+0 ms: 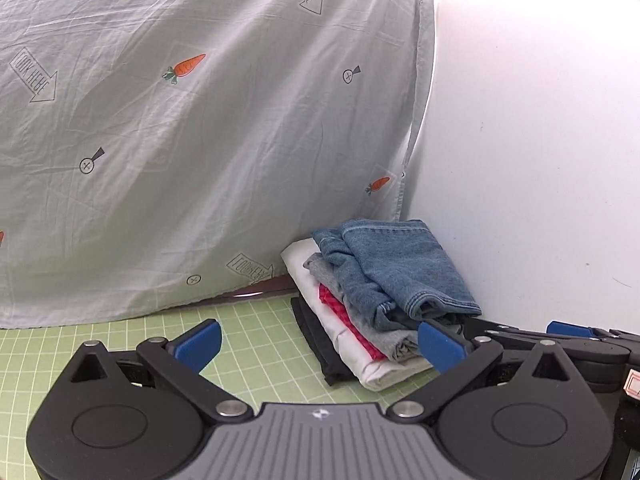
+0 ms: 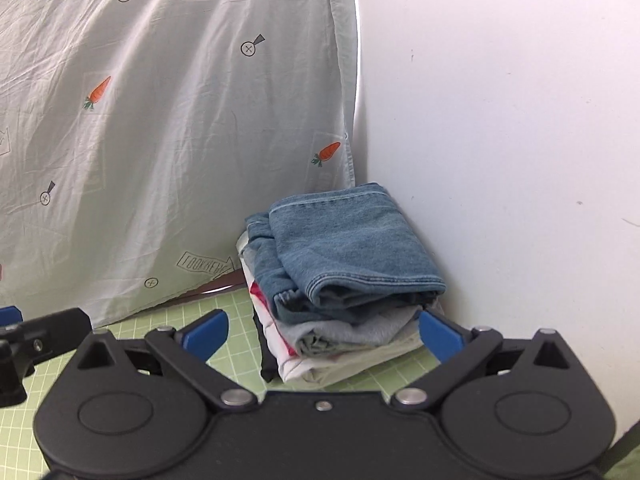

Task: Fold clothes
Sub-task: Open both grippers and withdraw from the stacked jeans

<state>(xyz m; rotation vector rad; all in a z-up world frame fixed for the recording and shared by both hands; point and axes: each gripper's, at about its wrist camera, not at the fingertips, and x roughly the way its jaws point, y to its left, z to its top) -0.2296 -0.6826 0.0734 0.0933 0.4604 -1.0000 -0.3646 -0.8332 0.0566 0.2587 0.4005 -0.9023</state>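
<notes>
Clothes [image 1: 376, 300] lay folded in one stack on the green grid mat [image 1: 256, 328], in the corner where the carrot-print sheet [image 1: 180, 140] met the white wall [image 1: 520, 160]. Your landmark was that stack. A denim piece [image 2: 344, 244] sat on top of it; beneath came grey, red-patterned, white and black layers. No loose garment appeared in either view, so you could judge the visible folding complete; anything outside the frames could not be assessed.

Your left gripper [image 1: 320, 344] stood just in front of the stack, jaws spread wide and empty. Your right gripper [image 2: 324, 334] stood likewise, wide apart, grasping nothing.

The left view showed the stack's left edge, with the red layer clearly exposed, and the right gripper's fingers to the stack's right. The right view showed the denim fold's front face and part of the left gripper well left of the stack.
</notes>
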